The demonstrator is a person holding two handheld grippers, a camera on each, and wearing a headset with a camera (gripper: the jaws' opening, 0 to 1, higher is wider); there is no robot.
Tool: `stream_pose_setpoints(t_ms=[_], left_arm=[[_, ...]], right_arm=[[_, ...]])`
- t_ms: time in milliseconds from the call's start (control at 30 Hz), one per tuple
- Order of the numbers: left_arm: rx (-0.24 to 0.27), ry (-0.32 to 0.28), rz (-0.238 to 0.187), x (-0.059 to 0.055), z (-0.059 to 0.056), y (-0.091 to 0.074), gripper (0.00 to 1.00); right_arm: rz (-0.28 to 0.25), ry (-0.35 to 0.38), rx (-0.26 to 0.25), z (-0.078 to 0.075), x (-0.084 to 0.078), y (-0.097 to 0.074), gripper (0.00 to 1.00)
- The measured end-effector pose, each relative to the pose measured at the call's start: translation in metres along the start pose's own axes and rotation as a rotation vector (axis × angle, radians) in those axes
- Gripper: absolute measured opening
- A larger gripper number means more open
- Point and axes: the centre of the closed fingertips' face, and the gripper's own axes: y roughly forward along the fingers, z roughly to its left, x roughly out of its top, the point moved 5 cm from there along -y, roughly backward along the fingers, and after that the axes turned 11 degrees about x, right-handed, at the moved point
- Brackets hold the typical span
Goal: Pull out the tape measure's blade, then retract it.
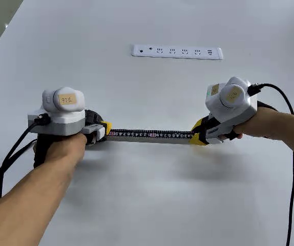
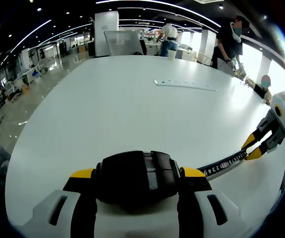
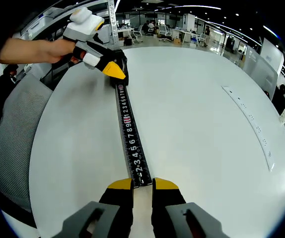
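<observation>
White worktop (image 1: 147,205), left to right: the left hand-held gripper (image 1: 101,131) is clamped on the black case of the tape measure (image 2: 137,178), its yellow-tipped jaws pressed against either side. From the case the blade (image 1: 149,134) stretches straight across the worktop, numbers facing up, to the right hand-held gripper (image 1: 195,137), whose jaws are closed together on the blade's tip. A person's forearms (image 1: 29,205) reach in from both sides. A white power strip (image 1: 177,52) lies well beyond the blade, towards the worktop's far side.
</observation>
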Motion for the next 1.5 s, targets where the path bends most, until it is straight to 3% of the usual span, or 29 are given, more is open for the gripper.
stream_pose_setpoints(t_ms=[1500], left_arm=[[-0.013,-0.006,0.002,0.000,-0.001,0.000,0.62]], right_arm=[[-0.059,-0.002,0.038,0.005,0.041,0.029,0.10]])
